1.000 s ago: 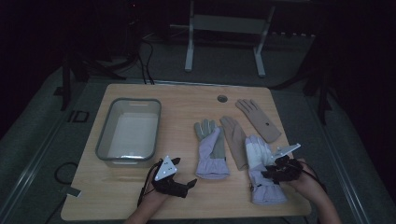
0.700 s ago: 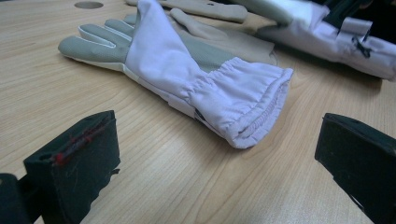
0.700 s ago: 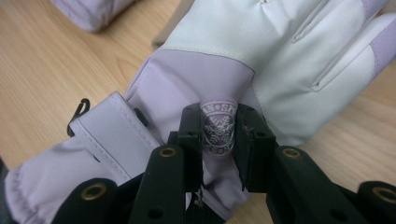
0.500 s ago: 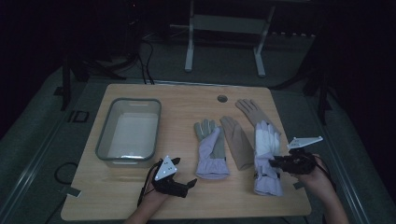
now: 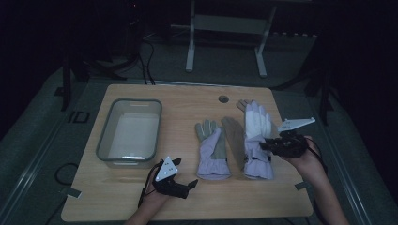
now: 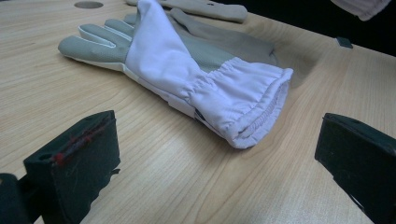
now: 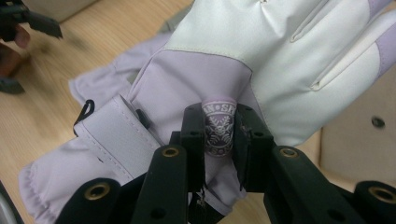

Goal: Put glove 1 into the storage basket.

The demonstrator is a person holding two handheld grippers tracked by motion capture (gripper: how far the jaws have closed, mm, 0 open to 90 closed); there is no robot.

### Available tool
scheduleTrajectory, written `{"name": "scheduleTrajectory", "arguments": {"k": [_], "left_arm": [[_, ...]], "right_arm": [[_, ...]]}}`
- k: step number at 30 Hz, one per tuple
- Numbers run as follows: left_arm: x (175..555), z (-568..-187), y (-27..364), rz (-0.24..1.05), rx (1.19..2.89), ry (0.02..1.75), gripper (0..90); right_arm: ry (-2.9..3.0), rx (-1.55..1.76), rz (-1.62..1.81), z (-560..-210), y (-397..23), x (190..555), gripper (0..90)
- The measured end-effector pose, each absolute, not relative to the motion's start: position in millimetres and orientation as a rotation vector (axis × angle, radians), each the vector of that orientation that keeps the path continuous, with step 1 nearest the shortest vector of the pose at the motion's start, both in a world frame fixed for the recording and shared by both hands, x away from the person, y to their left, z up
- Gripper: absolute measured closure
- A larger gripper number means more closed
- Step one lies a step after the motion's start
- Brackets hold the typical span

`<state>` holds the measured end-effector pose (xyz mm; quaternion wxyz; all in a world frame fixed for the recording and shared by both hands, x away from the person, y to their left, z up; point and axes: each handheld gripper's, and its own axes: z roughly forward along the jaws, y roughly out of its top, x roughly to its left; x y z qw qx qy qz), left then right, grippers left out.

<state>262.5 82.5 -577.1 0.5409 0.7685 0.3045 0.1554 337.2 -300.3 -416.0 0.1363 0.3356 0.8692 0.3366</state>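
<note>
**Right glove coming off the table**

The wooden table (image 5: pixel 141 201) is carrying a grey tub (image 5: pixel 105 140) and the left glove (image 5: pixel 213 152). The right gripper (image 7: pixel 219 133) is pinching the right glove (image 5: pixel 257 136) by its labelled tab, jaws having just been closing on it; the lift looks under way. The left gripper (image 5: pixel 187 186) is resting open near the table's front edge. Next probably calls for carrying it tubward without dragging.

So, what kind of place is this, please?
Probably a lab or recording room, not a home. A plain wooden table stands in a dark room with cables on the floor and a metal stand behind. Each hand holds a gripper over gloves.
</note>
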Motion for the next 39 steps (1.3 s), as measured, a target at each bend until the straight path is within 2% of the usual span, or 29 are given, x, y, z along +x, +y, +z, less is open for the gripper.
{"name": "scheduleTrajectory", "arguments": {"k": [13,25,39], "left_arm": [[262,-577,83,0.361,1.819,0.713,0.1],[262,-577,83,0.365,1.818,0.709,0.1],[262,-577,83,0.364,1.819,0.707,0.1]], "right_arm": [[2.589,0.917,0.995,-409,-232,354,75.5],[2.664,0.963,0.866,-450,-173,372,75.5],[2.715,1.012,0.728,-491,-152,391,74.1]]}}
